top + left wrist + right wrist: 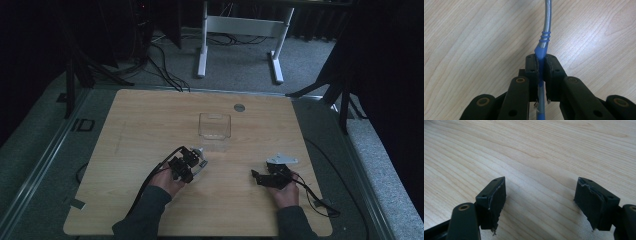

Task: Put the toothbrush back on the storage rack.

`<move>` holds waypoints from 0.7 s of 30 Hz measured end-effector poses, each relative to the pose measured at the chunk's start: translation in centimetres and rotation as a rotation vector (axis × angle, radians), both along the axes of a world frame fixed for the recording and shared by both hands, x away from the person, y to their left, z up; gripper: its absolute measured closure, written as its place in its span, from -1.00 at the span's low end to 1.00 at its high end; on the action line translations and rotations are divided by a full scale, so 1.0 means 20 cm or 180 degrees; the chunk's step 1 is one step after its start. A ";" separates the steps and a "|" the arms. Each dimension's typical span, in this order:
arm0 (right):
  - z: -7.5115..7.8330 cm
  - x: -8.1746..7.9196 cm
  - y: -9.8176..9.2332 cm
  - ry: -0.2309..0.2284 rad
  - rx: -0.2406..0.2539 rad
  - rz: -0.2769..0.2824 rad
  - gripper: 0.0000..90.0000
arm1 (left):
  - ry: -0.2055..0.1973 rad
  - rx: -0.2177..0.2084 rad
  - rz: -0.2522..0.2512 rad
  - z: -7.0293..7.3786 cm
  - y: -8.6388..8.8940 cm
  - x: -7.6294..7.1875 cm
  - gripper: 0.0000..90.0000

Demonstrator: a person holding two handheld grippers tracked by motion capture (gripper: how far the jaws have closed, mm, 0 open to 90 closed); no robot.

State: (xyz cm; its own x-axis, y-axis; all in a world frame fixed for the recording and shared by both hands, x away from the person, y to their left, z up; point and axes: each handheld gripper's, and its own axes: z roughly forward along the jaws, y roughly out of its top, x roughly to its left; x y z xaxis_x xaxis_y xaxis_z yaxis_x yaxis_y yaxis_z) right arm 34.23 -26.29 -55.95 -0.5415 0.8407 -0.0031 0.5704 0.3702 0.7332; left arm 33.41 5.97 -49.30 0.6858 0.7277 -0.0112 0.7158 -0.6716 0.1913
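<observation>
My left gripper (541, 58) is shut on a slim utensil (546, 37) with a blue handle and a silver metal shaft that curves away over the wood. Its far end is out of frame. In the high view the left gripper (196, 161) sits left of the table's middle, just in front of a clear plastic container (215, 126). My right gripper (540, 202) is open with nothing between its jaws, low over bare wood. In the high view the right gripper (256, 176) points left, near the front right of the table.
The light wooden table (150, 130) has a small grey disc (239, 107) set in it behind the container. Cables trail from both grippers toward the front edge. A white desk frame (240, 30) stands on the carpet beyond the table.
</observation>
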 end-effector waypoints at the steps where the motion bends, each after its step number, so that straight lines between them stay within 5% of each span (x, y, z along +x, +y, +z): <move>1: 0.00 0.00 0.00 0.0000 0.0000 0.0000 -0.44 | -0.0009 -0.0008 0.0006 0.00 0.00 0.00 0.82; 21: 0.00 0.00 0.00 0.0000 0.0000 -0.0001 -0.44 | -0.0147 -0.0170 0.0066 0.07 0.02 -0.01 0.82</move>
State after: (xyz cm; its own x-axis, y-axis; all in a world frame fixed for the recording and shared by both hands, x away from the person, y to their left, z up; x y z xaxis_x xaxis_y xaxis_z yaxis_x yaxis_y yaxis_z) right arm 34.23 -26.28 -55.95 -0.5413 0.8408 -0.0031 0.5705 0.3700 0.7332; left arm 33.22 6.34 -47.93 0.6713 0.7410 -0.0190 0.7190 -0.6447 0.2595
